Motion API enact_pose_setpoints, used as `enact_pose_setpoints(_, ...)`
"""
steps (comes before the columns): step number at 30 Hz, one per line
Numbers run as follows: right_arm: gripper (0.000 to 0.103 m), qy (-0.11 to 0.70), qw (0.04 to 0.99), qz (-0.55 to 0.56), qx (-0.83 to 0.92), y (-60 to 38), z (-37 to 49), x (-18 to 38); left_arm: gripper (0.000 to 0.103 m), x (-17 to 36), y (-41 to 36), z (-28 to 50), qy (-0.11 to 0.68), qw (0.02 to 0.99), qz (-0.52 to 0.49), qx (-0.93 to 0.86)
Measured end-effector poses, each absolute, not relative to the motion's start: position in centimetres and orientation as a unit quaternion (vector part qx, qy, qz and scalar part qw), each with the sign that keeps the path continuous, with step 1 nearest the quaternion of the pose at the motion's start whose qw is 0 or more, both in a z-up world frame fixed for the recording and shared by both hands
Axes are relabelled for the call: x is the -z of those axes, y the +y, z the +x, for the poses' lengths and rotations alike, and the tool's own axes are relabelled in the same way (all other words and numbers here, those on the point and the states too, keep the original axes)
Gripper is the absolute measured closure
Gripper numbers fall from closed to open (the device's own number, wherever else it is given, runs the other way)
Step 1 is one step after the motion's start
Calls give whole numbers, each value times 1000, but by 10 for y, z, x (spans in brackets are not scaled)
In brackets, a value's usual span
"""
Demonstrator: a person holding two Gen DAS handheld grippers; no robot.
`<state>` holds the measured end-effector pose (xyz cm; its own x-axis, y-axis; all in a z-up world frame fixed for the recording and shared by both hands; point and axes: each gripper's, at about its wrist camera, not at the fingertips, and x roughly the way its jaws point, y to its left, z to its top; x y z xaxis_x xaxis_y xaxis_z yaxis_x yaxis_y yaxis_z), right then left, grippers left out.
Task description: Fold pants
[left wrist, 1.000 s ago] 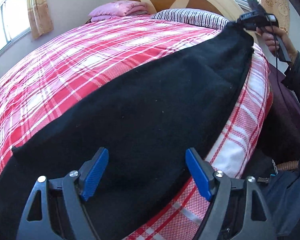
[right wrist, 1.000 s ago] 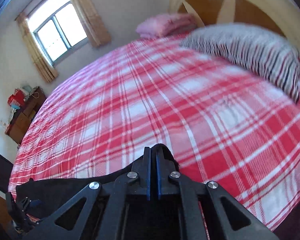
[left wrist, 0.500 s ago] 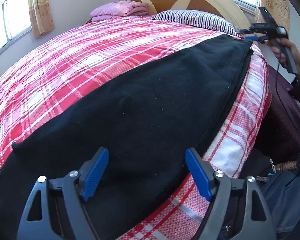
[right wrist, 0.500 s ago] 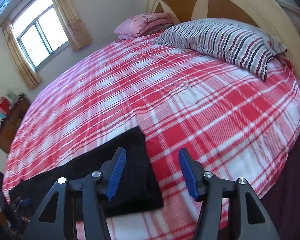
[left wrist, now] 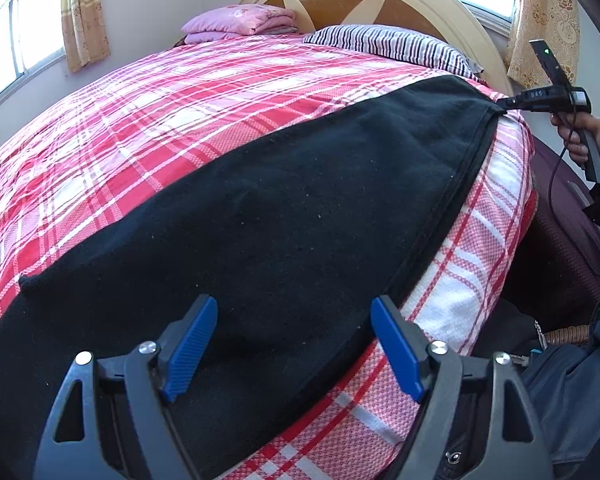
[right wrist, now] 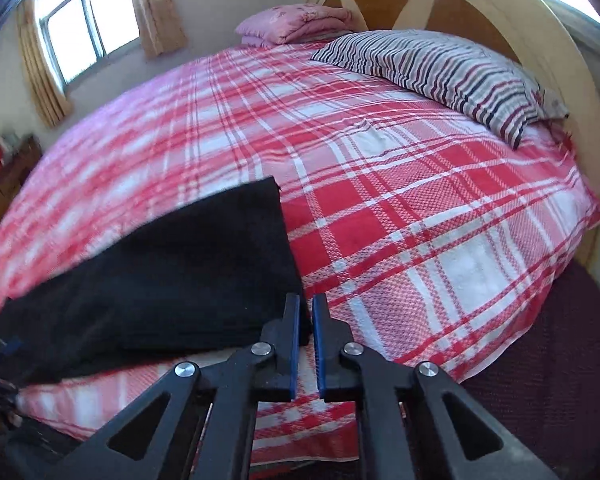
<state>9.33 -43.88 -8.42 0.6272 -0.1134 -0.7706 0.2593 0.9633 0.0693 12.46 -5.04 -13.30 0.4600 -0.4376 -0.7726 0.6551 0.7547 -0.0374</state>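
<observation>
**bedsheet_guy:** Black fleece-looking pants are laid out flat along the near edge of the red-and-white plaid bedsheet. Left gripper hangs right over them with its blue pads spread wide and nothing between them, same spot as a second ago.

**foldwatcher:** What about the right one?

**bedsheet_guy:** Right gripper has its pads almost pressed together, just a thin slit. Half a second back they were wide apart over the cuff end, and a second back they were shut with the cloth lifted up. Now the pants' cuff corner sits right at the tips. From the left camera the tips look like they're on that corner, but I can't tell if any cloth is actually pinched.

**foldwatcher:** So the leg got dropped?

**bedsheet_guy:** Yep, the raised end now lies flat on the sheet. The hand sits lower beside the bed edge too. Further back, the striped pillow, folded pink blanket and arched wooden headboard haven't moved.
</observation>
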Motion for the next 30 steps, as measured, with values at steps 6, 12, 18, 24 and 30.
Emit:
enact_pose_setpoints(6, 96, 369, 913, 71, 157, -439, 84, 65, 21, 130, -49, 121, 403, 844, 130, 329)
enact_pose_setpoints(12, 81, 318, 945, 83, 3, -387, 87, 53, 18, 135, -53, 119, 403, 841, 144, 331)
enact_pose_setpoints(18, 77, 390, 917, 28, -82, -330, 111, 85, 16, 137, -53, 114, 400, 837, 163, 335)
enact_pose_setpoints(24, 77, 439, 894, -53, -65, -314, 99, 87, 16, 135, -44, 111, 401, 836, 150, 344)
enact_pose_setpoints(30, 76, 383, 913, -83, -113, -276, 93, 89, 16, 126, -45, 111, 385, 846, 136, 343)
